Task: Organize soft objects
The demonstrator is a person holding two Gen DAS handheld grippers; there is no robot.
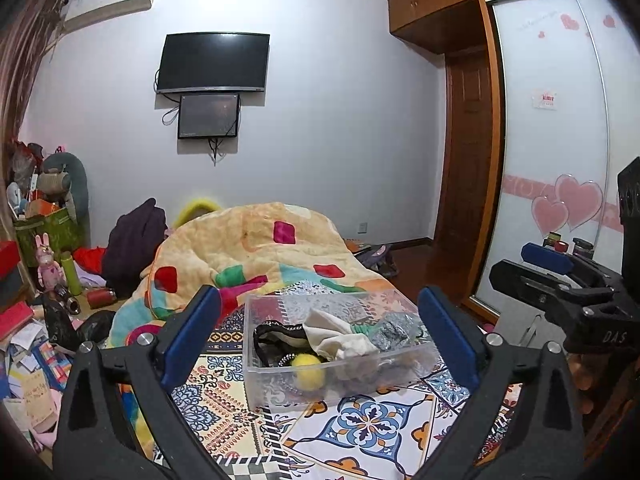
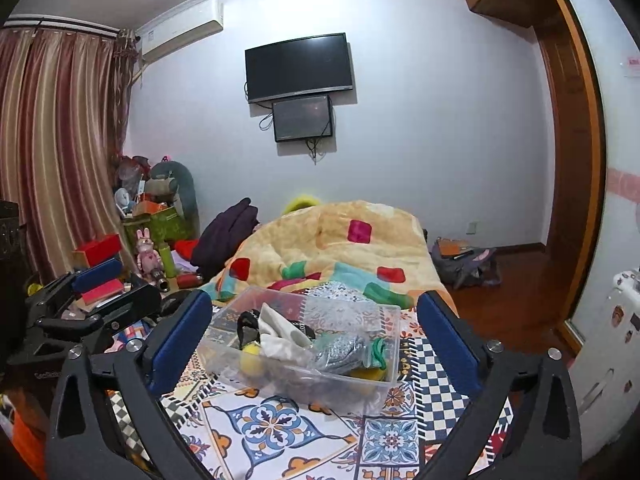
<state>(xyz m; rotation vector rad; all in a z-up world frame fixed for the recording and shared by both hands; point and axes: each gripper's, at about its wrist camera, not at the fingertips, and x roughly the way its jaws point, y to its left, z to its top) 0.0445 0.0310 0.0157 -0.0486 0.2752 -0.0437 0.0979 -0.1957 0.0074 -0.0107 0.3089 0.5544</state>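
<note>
A clear plastic box (image 1: 280,392) (image 2: 384,388) sits on the patterned bed sheet (image 1: 372,424) (image 2: 272,424). Inside it lie a white cloth (image 1: 340,334) (image 2: 280,334), a yellow fuzzy ball (image 1: 308,372) (image 2: 251,360), a grey sparkly piece (image 1: 390,334) (image 2: 340,350), a black strap (image 1: 268,334) and something green (image 2: 378,350). My left gripper (image 1: 320,332) is open and empty, held just before the box. My right gripper (image 2: 316,332) is open and empty, also before the box. The right gripper shows in the left wrist view (image 1: 560,280), and the left gripper in the right wrist view (image 2: 92,300).
A rumpled yellow quilt (image 1: 256,252) (image 2: 340,240) with coloured patches lies behind the box. Clutter of books, toys and bottles fills the floor at left (image 1: 52,280) (image 2: 148,256). A wardrobe with sliding doors (image 1: 560,140) stands at right. A bag (image 2: 464,260) lies on the wooden floor.
</note>
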